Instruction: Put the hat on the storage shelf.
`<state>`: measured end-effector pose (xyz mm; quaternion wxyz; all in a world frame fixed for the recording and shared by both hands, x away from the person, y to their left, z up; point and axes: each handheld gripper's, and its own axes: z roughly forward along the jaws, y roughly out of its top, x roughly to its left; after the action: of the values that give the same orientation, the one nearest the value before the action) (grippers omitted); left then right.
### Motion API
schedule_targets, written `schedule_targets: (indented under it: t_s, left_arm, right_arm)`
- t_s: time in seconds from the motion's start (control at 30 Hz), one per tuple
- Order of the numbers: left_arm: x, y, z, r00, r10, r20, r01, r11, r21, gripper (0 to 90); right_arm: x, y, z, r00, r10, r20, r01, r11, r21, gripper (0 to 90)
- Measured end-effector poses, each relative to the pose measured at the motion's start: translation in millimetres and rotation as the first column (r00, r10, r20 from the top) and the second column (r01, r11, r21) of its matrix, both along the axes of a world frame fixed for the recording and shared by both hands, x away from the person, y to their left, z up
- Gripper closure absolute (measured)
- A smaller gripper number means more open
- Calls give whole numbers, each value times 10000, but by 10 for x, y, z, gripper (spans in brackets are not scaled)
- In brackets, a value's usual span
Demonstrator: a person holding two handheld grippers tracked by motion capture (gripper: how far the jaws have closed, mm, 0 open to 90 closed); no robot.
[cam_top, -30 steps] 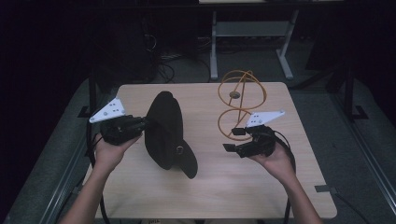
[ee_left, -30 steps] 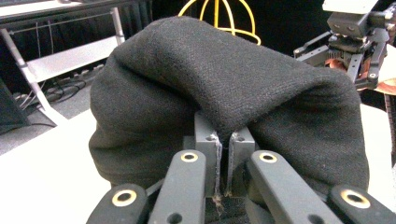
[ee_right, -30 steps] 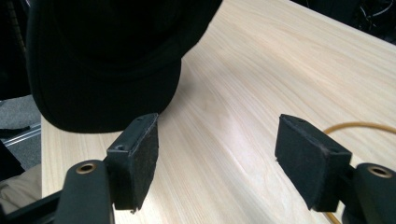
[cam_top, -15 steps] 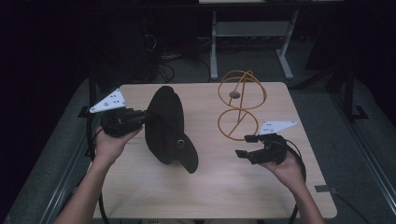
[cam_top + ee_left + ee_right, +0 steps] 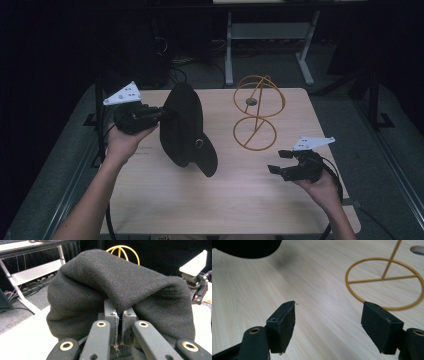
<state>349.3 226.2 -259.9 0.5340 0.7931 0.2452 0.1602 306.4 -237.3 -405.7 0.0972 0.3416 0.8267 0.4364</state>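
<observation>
Tongs on the right are gaping wide with nothing between the pads, their jaws having just been opening, low over the pale wooden counter near the person's edge. Left tongs are pinching shut on a fold of the black knitted fabric hat, holding it up off the counter with its long axis hanging downward. Farther back and right of the hat, the gold wire hat stand is standing upright, nearer the right hand.

On the table, the hat lies left of the wire stand.
</observation>
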Motion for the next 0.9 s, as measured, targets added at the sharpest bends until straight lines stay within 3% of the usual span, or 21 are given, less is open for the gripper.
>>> schedule_targets:
  t_s: [0.17,0.53,0.9]
  left_arm:
    - [68,-45,44,10000,18,-72,-19,10000,-17,867]
    - [269,-266,175,9992,-204,-332,215,9992,348,866]
    - [514,-537,295,9973,-560,-485,572,9981,244,867]
  right_arm:
    - [-33,-91,-48,10000,-60,-38,59,9996,-277,271]
    - [15,-304,-197,9966,-614,-544,612,9981,-58,253]
    - [57,-370,-203,9957,-830,-419,835,9965,93,245]
